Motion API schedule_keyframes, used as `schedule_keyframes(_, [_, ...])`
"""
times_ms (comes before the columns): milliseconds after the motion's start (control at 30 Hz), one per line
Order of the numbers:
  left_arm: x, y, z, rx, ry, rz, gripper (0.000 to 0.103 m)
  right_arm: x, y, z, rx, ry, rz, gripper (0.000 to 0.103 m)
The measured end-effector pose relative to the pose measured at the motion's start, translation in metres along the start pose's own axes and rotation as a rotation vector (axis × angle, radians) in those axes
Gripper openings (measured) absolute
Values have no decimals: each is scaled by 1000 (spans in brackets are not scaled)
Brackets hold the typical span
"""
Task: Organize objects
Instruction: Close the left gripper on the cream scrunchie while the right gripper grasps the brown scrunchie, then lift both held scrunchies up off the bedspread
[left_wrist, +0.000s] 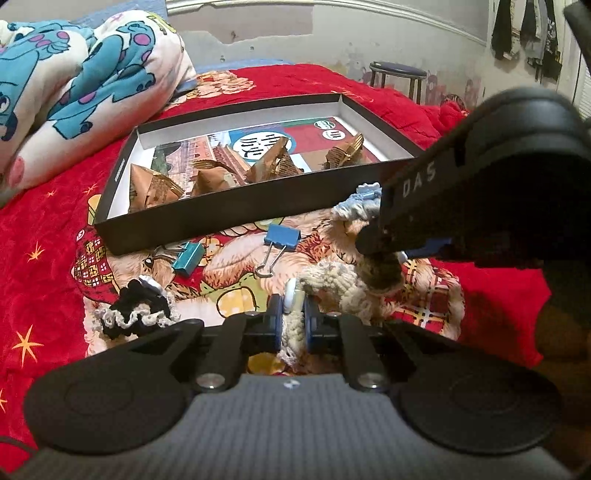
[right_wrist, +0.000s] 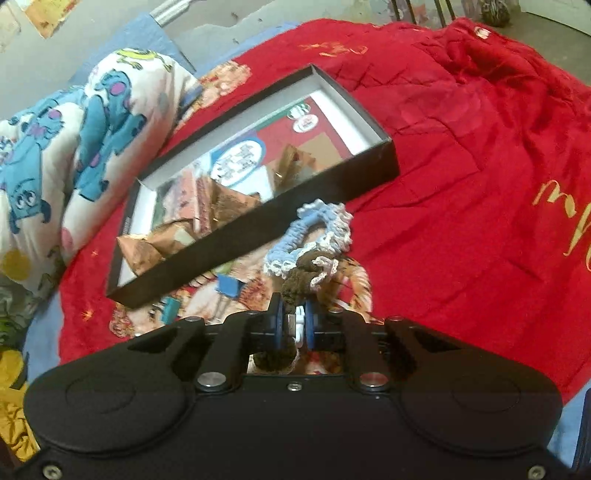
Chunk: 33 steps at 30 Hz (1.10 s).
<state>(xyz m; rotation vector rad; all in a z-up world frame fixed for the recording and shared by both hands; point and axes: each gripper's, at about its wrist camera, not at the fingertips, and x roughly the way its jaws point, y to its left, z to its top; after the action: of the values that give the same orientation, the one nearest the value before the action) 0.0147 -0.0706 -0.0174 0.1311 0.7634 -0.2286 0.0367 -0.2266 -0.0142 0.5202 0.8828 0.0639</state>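
I'm working over the red bed blanket (left_wrist: 44, 236), where the black box (left_wrist: 207, 221) is lying; my left gripper (left_wrist: 291, 325) jaws are clamping a cream scrunchie (left_wrist: 332, 284), my right gripper (right_wrist: 293, 325) jaws a brown scrunchie (right_wrist: 295, 277).

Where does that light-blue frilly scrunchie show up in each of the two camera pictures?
Left wrist view: the blue scrunchie sits right of centre, just in front of the black box, partly hidden by the other gripper.
Right wrist view: it lies at centre, beyond the fingers, beside the box's near wall.
Shared landmark: the black box.
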Motion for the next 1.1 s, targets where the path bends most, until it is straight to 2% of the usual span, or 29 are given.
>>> schedule_keyframes(333, [-4, 4, 3, -33, -18, 1, 14, -9, -3, 6, 54, -37, 122, 13])
schedule_keyframes(800, [-13, 13, 10, -87, -62, -18, 14, -17, 0, 13, 71, -99, 247, 13])
schedule_keyframes(967, [-13, 23, 12, -157, -41, -96, 14, -20, -1, 15, 95, -117, 326, 13])
schedule_keyframes(1100, [-17, 28, 15, -193, -66, -132, 14, -21, 1, 15, 103, -123, 403, 13])
